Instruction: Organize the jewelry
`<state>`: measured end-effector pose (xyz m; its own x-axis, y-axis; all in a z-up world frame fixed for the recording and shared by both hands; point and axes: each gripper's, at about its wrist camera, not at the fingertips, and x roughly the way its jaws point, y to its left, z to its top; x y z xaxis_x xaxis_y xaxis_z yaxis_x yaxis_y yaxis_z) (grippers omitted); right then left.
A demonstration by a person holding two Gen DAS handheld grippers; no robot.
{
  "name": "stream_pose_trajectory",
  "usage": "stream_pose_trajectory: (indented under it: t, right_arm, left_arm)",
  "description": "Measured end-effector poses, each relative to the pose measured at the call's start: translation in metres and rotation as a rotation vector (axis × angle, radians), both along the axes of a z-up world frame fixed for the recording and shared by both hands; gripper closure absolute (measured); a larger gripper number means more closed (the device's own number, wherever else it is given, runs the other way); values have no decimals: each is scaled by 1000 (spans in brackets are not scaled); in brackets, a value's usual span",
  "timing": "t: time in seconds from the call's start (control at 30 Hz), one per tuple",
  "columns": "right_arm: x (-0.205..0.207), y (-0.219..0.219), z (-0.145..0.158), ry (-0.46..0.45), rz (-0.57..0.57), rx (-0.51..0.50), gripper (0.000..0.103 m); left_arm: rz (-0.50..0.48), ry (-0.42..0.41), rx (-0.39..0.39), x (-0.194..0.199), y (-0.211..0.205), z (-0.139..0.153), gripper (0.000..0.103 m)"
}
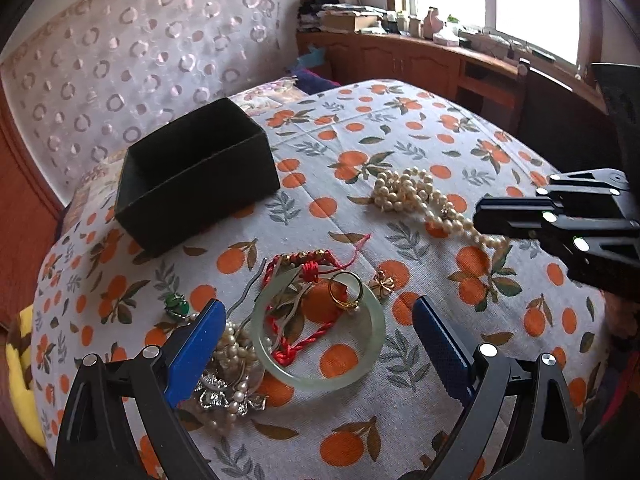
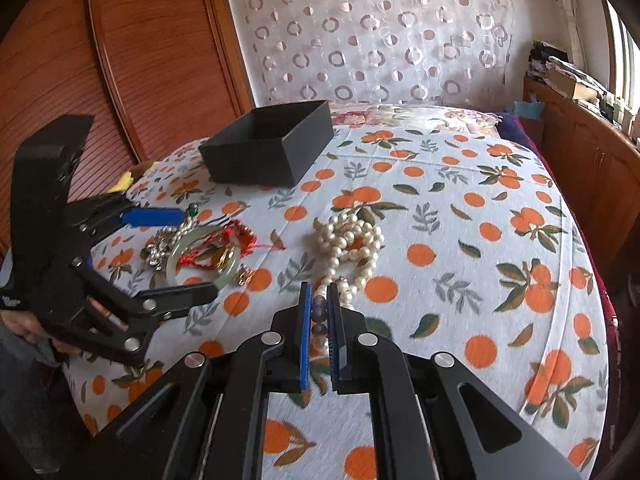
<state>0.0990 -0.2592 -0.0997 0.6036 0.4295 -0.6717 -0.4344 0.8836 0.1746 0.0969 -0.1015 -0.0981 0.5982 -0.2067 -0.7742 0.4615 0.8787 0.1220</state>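
1. Right wrist view: the right gripper (image 2: 319, 300) had its jaws nearly closed on the tail of the pearl necklace (image 2: 348, 244), the rest coiled on the surface (image 2: 500, 280).
2. I'd have lifted slowly so the strand didn't slip out, then headed for the black box (image 2: 268, 142).
3. The left gripper (image 1: 320, 316) sat wide open over the jade bangle (image 1: 320, 328), holding nothing.

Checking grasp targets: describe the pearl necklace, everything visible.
The pearl necklace is a long strand of cream, glossy round beads, piled in loose coils on the orange-print cloth, with a small metallic clasp along the strand. One end trails toward the right claw, which is shut on a few beads. It lies apart from the jade-green bangle pile and the black box.
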Motion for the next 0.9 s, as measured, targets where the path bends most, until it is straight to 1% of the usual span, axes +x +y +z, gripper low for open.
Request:
stream_pose_trajectory:
  t: [0.13,0.2,0.33,0.37,0.4,0.47,0.5,0.57,0.7,0.9]
  right_arm:
    - [-7,3,-6,0,4,-18,94]
    - [-7,3,-7,0,3,-21,94]
    - [-7,2,-8,-1,1,-18,94]
    - [-7,3,-8,-2,2,-20,94]
    - [-6,2,-8,-2,2,-20,94]
    - [-6,3,-8,-1,2,-20,94]
    - [-5,2,-8,0,2,-19,94]
    - [-5,3,-9,0,2,-18,94]
    - [-5,3,-9,1,2,-19,94]
    - [-5,3,-9,0,4,-21,94]
  left_arm:
    - [-1,19,40,7,-5,-8,12]
    - [-4,14,56,8,-7,-10,12]
    - [-5,10,58,8,-8,-10,12]
    - [-7,7,58,8,-8,-10,15]
    - [-12,7,49,7,-7,-10,18]
    - [-12,9,36,6,-7,-8,31]
    - [-9,4,39,6,-6,-8,34]
    - [-10,2,36,6,-5,-8,34]
    - [4,-10,7,4,1,-5,34]
    - [36,-58,-67,-4,14,14,34]
